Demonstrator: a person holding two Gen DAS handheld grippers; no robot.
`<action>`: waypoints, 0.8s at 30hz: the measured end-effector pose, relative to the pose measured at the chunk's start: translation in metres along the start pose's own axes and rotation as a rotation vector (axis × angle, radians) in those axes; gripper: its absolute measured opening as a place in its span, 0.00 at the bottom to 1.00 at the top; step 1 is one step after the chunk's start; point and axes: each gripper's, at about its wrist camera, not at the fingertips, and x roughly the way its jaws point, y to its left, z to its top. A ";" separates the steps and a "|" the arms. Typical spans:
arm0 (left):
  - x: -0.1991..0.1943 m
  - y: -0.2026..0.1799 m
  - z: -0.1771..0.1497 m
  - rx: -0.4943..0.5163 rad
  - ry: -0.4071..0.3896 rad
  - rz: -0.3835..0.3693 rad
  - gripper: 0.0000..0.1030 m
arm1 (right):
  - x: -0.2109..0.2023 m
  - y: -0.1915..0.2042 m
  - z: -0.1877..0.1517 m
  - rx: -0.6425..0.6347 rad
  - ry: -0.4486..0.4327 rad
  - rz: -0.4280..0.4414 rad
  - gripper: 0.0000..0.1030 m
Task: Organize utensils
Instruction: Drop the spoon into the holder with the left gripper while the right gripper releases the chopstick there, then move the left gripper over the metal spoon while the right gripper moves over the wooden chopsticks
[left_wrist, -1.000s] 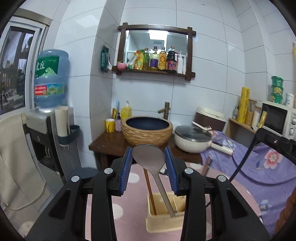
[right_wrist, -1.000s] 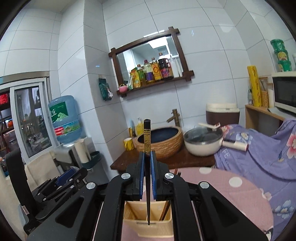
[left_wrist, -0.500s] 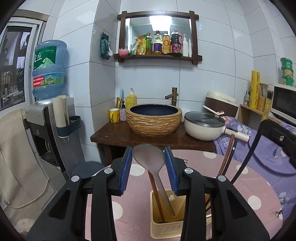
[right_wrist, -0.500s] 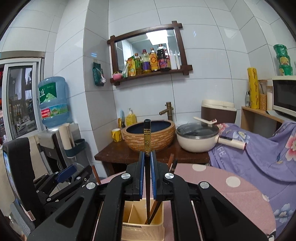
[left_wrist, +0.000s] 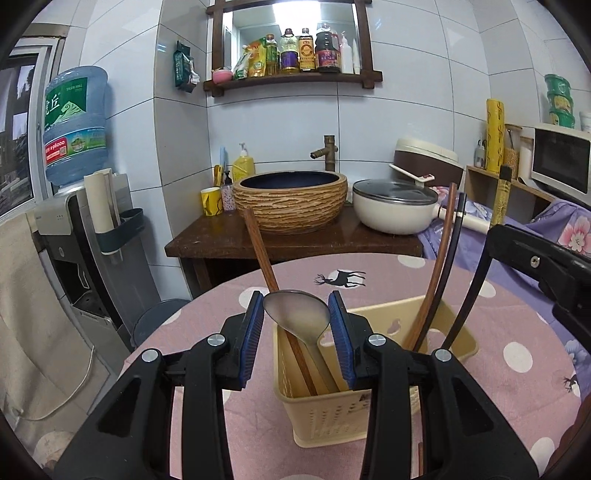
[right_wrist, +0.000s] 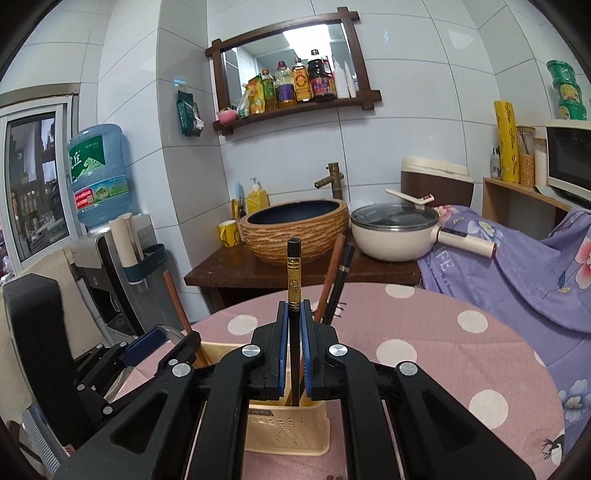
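The spoon (left_wrist: 295, 317) stands nearly upright, bowl up, handle already down inside the caddy (left_wrist: 373, 387) directly below the left tongs (left_wrist: 296, 328), which pinch its bowl. The right tongs (right_wrist: 294, 343), pressed tight on an upright black chopstick (right_wrist: 293, 280), hang over the same caddy.

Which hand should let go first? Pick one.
Probably left: the left gripper holds the spoon with its handle already deep inside the yellow caddy.
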 end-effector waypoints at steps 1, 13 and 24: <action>0.000 0.000 -0.001 -0.001 0.003 -0.005 0.37 | 0.000 -0.001 -0.001 -0.003 -0.006 -0.001 0.06; -0.063 0.011 -0.015 -0.002 -0.106 -0.033 0.81 | -0.032 -0.014 -0.006 0.019 -0.036 0.030 0.37; -0.094 0.016 -0.108 0.043 0.151 -0.092 0.84 | -0.034 -0.025 -0.101 -0.033 0.308 0.017 0.46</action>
